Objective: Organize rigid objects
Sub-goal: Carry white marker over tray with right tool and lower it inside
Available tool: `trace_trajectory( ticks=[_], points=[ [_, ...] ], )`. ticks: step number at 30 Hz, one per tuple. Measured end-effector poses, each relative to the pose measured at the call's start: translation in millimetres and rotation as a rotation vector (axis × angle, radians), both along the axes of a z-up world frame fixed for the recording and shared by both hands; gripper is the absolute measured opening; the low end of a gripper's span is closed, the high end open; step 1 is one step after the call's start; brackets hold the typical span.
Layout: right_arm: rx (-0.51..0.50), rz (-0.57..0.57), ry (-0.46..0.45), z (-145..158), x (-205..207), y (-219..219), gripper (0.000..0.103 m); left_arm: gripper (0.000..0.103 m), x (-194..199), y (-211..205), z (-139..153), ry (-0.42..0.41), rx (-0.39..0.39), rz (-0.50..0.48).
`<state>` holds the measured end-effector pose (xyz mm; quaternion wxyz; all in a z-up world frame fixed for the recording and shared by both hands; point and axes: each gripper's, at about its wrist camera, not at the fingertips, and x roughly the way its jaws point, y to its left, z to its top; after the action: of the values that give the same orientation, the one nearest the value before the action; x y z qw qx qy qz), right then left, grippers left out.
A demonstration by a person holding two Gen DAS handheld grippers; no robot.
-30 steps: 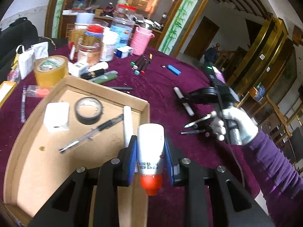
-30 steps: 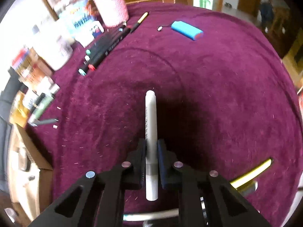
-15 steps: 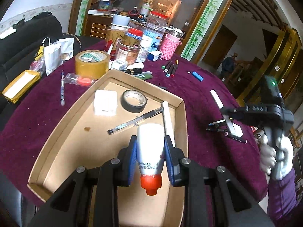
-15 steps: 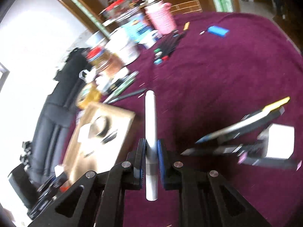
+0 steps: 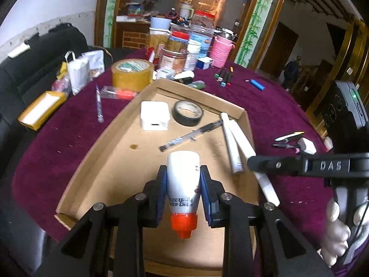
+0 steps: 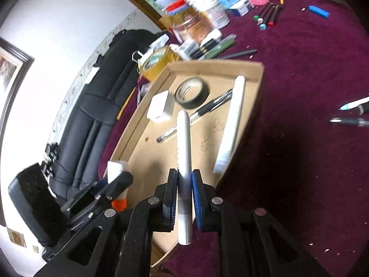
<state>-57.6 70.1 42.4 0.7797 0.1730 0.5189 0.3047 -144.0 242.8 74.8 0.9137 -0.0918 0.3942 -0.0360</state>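
The white marker [image 6: 183,152] sits clamped between the fingers of the right gripper [image 6: 184,192], its long axis running straight ahead along them, cap end pointing away toward the far wall of the cardboard tray [image 6: 258,85]. In the right wrist view it hangs above the near right part of the tray floor, roughly parallel to a second white marker [image 6: 231,124] that already lies along the tray's right wall. So the spot that suits it is directly below and slightly right of the fingers, and the marker is already lined up with its neighbour; the release probably needs only a short drop, not a turn.

The white bottle with the orange cap [image 5: 183,194] is gripped by the fingers of the left gripper [image 5: 183,194], cap toward the camera and base pointing away, over the near middle of the tray. In the left wrist view the right gripper reaches in from the right across the tray's near right edge [image 5: 250,124], so both tools crowd the same near end. The right one looks nearer to a free strip of floor; the left has open cardboard ahead of it, short of the black pen [image 5: 191,135].

Further in, the white block [image 5: 154,118] and the roll of black tape [image 5: 188,113] occupy the far part of the tray. Out on the purple table [image 5: 276,106], a few pens [image 5: 288,139] lie to the right, well apart from the tray.
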Motion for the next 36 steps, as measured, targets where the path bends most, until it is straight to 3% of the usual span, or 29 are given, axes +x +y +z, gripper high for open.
trace_trajectory(
  ticks=[7,11,22,36],
  points=[
    [-0.065,0.016,-0.031,-1.3,1.3,22.6,0.014,0.026,-0.8,1.5,3.6,-0.046,0.145,0.06],
    [-0.093,0.024,-0.041,-1.6,2.9,30.4,0.014,0.026,0.0,2.5,3.2,-0.055,0.182,0.069],
    [-0.151,0.048,0.037,-22.8,31.3,52.8,0.014,0.026,10.2,8.7,-4.0,-0.033,0.19,0.076],
    [-0.243,0.009,0.043,-23.8,67.4,67.0,0.014,0.026,46.3,14.2,-24.0,0.046,0.178,0.054]
  ],
)
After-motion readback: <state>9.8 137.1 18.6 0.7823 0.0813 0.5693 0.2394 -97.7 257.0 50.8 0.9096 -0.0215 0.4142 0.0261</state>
